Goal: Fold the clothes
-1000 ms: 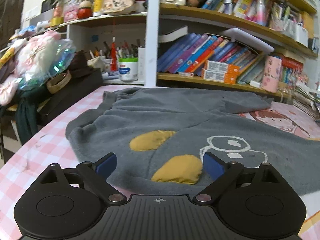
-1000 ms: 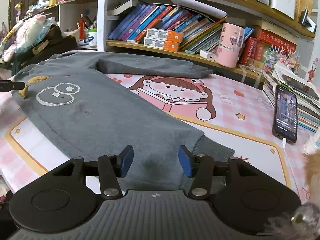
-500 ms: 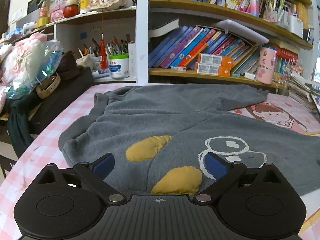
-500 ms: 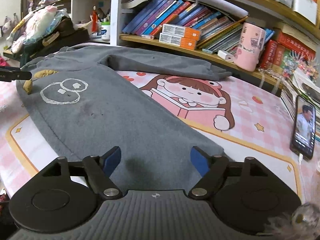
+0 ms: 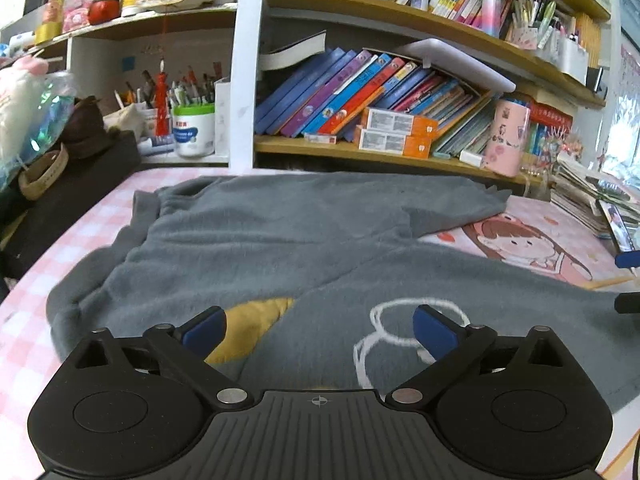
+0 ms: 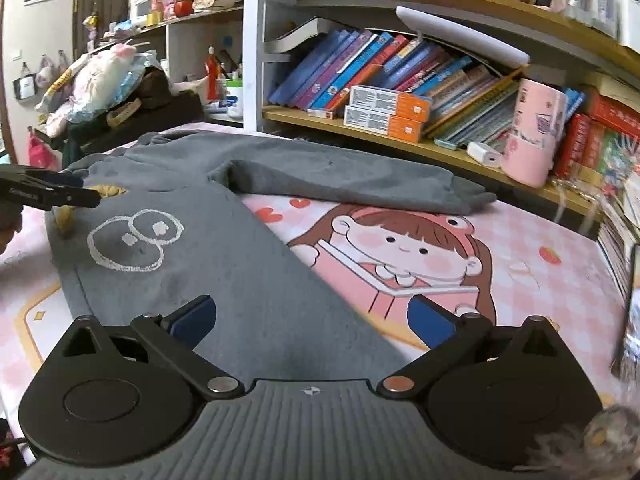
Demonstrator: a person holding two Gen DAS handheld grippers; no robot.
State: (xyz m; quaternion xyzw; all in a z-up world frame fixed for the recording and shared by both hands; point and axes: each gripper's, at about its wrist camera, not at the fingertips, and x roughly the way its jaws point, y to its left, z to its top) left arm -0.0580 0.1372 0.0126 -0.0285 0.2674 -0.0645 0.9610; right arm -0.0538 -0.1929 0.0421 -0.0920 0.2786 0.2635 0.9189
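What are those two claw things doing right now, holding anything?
Left gripper: open, holding nothing, above the grey sweater.
Right gripper: jaws opening wide, nothing gripped, sweater lying below them.

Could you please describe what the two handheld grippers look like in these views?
Both look alike. The left gripper and the right gripper each have a black ribbed body with a small crosshair mark, two round black side housings, silver pivot screws, and black angled fingers ending in blue pads. No sleeve shows in either view.
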